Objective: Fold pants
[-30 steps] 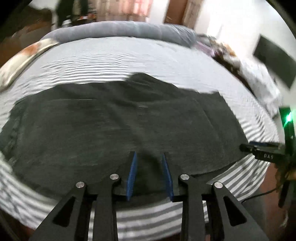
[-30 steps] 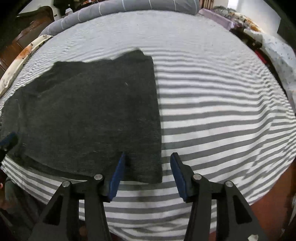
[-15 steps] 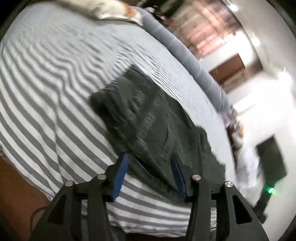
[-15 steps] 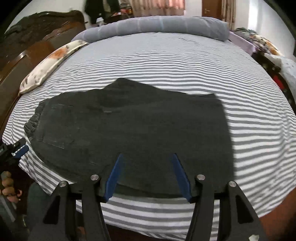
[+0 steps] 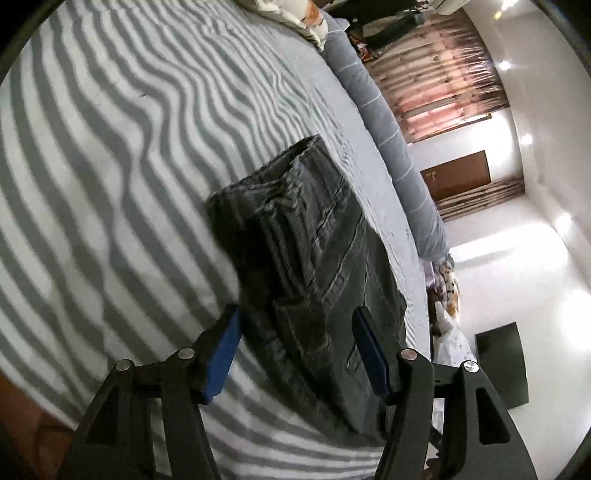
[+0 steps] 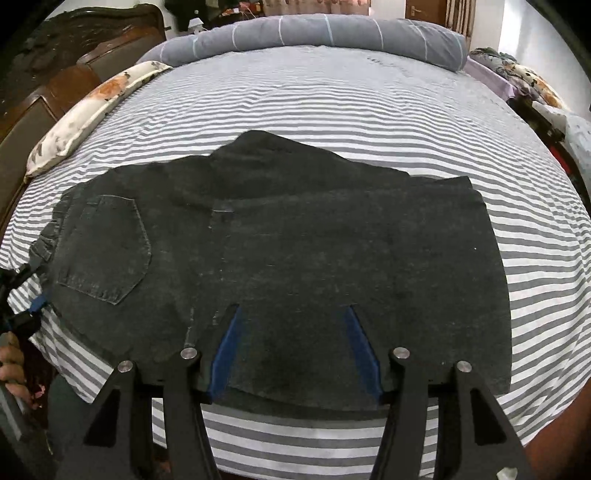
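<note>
Dark grey pants (image 6: 295, 240) lie folded flat on the grey-and-white striped bed, waistband and back pocket (image 6: 107, 247) to the left, leg ends to the right. My right gripper (image 6: 293, 325) is open, above the pants' near edge at the middle. My left gripper (image 5: 295, 328) is open at the waistband end of the pants (image 5: 314, 258), its blue pads either side of the near corner. The left gripper also shows at the far left of the right wrist view (image 6: 26, 291).
A grey bolster (image 6: 314, 33) lies along the far side of the bed, a floral pillow (image 6: 88, 110) at the left by the wooden headboard (image 6: 44, 85). More bedding (image 6: 517, 74) lies at the right. The bed's near edge (image 6: 295, 450) is just below my grippers.
My left gripper has swung from the pants' near edge to the waistband end and opened wider. My right gripper moved from the leg ends to the middle of the near edge.
</note>
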A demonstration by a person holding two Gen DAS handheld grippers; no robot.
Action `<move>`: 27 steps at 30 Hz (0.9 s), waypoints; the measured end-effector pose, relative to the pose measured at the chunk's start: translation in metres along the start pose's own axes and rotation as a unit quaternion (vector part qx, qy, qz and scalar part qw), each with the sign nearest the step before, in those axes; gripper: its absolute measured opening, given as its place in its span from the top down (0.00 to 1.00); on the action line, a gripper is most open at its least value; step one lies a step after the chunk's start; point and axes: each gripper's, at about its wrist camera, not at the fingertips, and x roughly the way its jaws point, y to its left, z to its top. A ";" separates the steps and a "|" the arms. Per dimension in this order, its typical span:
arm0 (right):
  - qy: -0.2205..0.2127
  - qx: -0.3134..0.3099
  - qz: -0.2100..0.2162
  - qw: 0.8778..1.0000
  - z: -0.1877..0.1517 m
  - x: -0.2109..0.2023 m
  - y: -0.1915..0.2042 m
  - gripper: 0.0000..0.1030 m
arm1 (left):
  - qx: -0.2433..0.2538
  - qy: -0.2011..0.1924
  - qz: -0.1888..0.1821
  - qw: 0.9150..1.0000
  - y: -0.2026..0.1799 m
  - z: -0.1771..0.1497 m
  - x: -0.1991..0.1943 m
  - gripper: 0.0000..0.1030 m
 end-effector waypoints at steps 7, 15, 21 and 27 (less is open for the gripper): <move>0.008 0.007 0.006 1.000 0.005 0.012 0.002 0.47 | 0.006 -0.024 0.005 1.000 -0.005 0.005 0.016 0.68; 0.015 0.003 0.010 1.000 0.003 0.020 0.004 0.47 | -0.003 -0.026 -0.002 1.000 0.001 0.005 0.021 0.63; 0.015 0.000 0.011 1.000 0.001 0.026 0.006 0.44 | -0.010 -0.038 0.006 0.999 -0.003 0.004 0.027 0.66; 0.009 0.007 0.023 1.000 0.001 0.022 0.001 0.43 | 0.038 -0.037 0.025 0.998 -0.039 0.005 0.020 0.78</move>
